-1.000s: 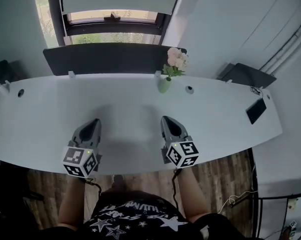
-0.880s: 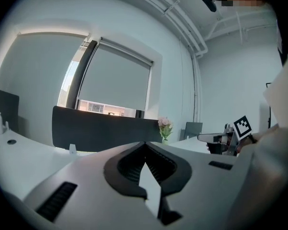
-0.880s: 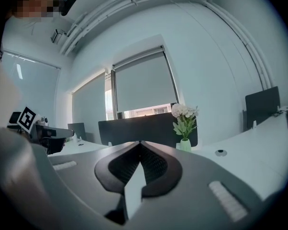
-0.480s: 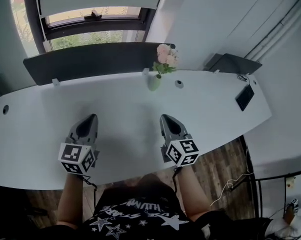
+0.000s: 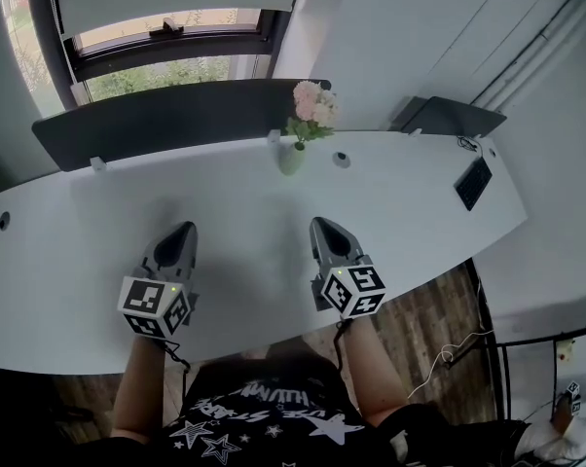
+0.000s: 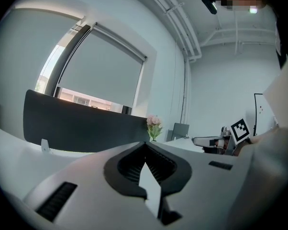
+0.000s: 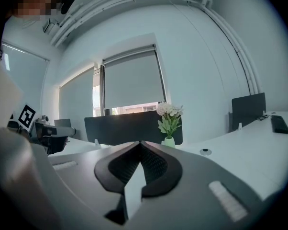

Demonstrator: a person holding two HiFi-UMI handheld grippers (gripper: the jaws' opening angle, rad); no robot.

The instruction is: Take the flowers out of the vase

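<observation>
A bunch of pink flowers [image 5: 312, 103] with green leaves stands in a small pale green vase [image 5: 292, 159] at the far edge of the white table [image 5: 98, 212]. My left gripper [image 5: 185, 229] and right gripper [image 5: 322, 223] hover over the near half of the table, both shut and empty, pointing toward the far side. The vase is well beyond both of them. In the right gripper view the flowers [image 7: 169, 111] and vase [image 7: 169, 142] stand just right of my shut right gripper [image 7: 140, 143]. In the left gripper view the flowers [image 6: 154, 121] show far beyond my shut left gripper [image 6: 145, 144].
A dark partition screen [image 5: 176, 115] runs along the table's far edge behind the vase, with a window above it. A round cable grommet [image 5: 342, 160] sits right of the vase. A black phone [image 5: 473, 183] lies near the table's right end. Wooden floor [image 5: 420, 329] shows below the near edge.
The head view has swung, so the table and vase sit further left in the picture. Both grippers have shifted to the right across the table, the left one more. Both stayed shut.
</observation>
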